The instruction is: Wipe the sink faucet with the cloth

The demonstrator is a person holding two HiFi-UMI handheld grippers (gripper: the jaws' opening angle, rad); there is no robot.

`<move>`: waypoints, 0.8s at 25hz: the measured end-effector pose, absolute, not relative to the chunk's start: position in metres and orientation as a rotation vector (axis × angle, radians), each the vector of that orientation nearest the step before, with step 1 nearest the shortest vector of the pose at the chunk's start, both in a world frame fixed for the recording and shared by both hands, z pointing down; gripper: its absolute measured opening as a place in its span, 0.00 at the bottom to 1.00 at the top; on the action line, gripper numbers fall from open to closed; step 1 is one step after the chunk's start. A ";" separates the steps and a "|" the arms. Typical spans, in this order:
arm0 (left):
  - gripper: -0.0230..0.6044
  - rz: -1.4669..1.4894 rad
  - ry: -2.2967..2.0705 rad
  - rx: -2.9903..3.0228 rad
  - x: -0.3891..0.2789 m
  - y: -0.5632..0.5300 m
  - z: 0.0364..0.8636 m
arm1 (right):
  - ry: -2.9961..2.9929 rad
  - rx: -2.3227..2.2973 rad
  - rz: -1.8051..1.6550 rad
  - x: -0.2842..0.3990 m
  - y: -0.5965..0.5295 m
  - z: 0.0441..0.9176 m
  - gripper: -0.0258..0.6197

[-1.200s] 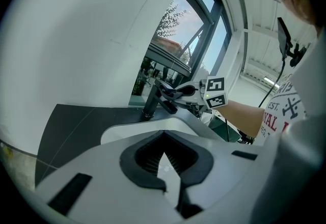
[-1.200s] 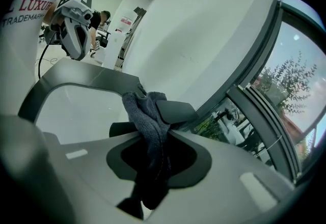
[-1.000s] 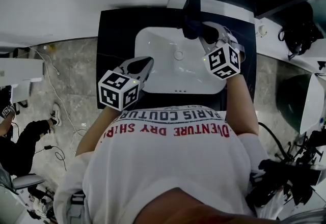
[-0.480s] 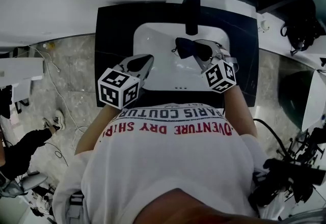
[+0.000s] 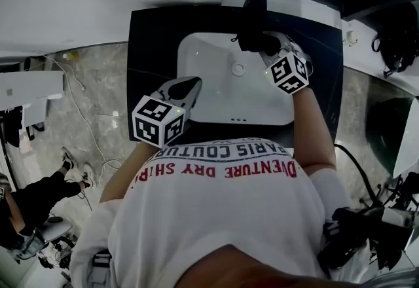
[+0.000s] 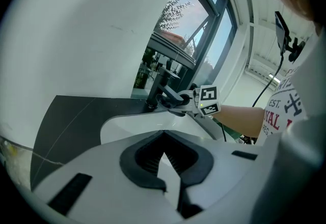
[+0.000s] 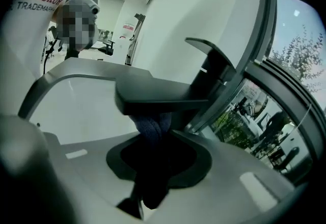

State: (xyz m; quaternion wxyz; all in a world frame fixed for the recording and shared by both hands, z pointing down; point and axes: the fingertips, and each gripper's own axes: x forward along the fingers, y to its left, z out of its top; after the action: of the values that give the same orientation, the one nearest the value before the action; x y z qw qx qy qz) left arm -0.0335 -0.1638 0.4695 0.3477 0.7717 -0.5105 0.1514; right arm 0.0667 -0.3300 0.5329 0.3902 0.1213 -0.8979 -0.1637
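dark blue cloth (image 7: 151,127) is clamped in our right gripper (image 7: 153,169), touching the underside of the faucet (image 7: 162,96), whose spout runs out over the sink (image 5: 196,61) toward us. our left gripper (image 6: 164,163), jaws together on nothing, hangs well back.

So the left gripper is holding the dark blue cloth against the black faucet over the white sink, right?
Not the left. The right gripper is holding the dark blue cloth against the black faucet over the white sink, as the right gripper view shows. The left gripper holds nothing.
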 end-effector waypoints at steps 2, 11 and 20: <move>0.04 0.392 -1.324 2.001 -0.035 -0.168 0.470 | -2.285 0.332 -0.421 0.061 -0.346 0.530 0.15; 0.04 0.391 -1.336 1.984 -0.041 -0.168 0.472 | -2.320 0.367 -0.369 0.051 -0.365 0.527 0.15; 0.04 0.408 -1.323 2.003 -0.036 -0.165 0.469 | -2.347 0.402 -0.436 0.057 -0.362 0.507 0.15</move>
State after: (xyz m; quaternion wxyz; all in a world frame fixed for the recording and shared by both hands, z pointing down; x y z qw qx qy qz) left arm -0.0361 -0.1651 0.4691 0.3461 0.7718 -0.5098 0.1573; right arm 0.0571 -0.3624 0.5070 0.3527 0.1555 -0.9072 -0.1685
